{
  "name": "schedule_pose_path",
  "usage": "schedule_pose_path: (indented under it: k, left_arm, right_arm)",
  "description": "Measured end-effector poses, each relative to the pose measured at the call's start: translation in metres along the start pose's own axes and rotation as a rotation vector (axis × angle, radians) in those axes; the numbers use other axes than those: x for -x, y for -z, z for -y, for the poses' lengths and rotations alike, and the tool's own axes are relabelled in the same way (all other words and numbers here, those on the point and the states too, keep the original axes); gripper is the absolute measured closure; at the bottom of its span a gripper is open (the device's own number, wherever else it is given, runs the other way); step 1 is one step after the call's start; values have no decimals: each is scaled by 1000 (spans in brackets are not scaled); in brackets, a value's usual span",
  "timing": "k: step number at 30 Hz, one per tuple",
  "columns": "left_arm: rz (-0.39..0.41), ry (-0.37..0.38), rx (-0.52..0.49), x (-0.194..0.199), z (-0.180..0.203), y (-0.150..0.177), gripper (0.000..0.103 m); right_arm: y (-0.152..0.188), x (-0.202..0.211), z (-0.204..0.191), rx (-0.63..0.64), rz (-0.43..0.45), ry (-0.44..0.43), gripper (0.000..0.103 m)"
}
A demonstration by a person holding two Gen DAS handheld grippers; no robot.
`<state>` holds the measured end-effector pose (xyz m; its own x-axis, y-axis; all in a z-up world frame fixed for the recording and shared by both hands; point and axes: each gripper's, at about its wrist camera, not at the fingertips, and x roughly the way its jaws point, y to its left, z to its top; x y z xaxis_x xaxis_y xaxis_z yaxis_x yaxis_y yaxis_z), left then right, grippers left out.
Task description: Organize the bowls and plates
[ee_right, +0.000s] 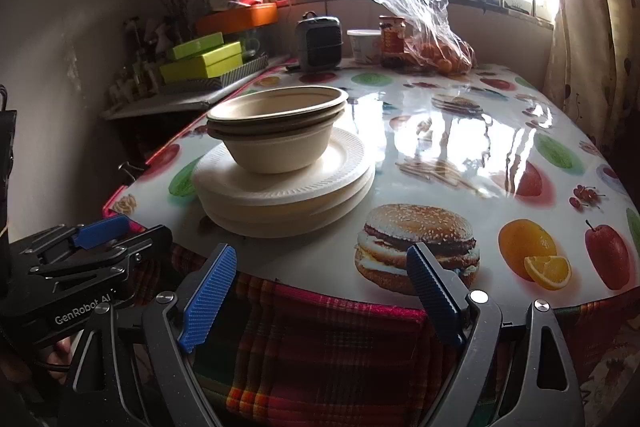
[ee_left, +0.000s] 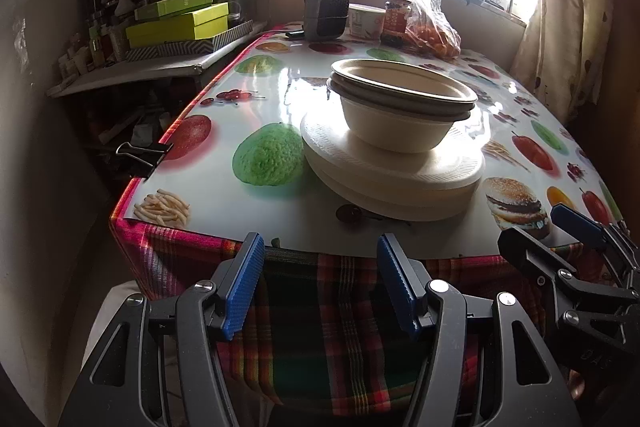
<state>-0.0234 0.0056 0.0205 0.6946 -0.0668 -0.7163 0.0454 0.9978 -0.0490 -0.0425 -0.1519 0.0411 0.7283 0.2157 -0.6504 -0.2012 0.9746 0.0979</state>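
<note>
A stack of beige paper bowls (ee_left: pixel 400 107) (ee_right: pixel 276 131) sits nested on a stack of white foam plates (ee_left: pixel 396 175) (ee_right: pixel 284 187) near the front edge of the table. My left gripper (ee_left: pixel 320 283) is open and empty, held off the table's front edge, just below the plates. My right gripper (ee_right: pixel 320 299) is open and empty, also off the front edge, to the right of the stack. Each gripper shows in the other's view, the right one (ee_left: pixel 576 239) at the lower right and the left one (ee_right: pixel 96 235) at the lower left.
The table (ee_left: pixel 280 75) has a glossy fruit-print cover (ee_right: pixel 460 131) over a plaid cloth (ee_left: pixel 320 307). At the back stand a small heater (ee_left: pixel 326 13), a tub (ee_right: pixel 364 45), a jar (ee_left: pixel 396 21) and a bag of oranges (ee_right: pixel 440 55). A binder clip (ee_left: pixel 142 153) grips the left edge. Boxes (ee_left: pixel 176 23) sit on a side shelf.
</note>
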Motion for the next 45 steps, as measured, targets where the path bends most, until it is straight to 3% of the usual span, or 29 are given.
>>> schedule_pose_path:
  k: [45]
  left_arm:
    - [0,8,-21,3,6,5,43]
  right_arm:
    - [6,-2,-3,3,-9,-2,15]
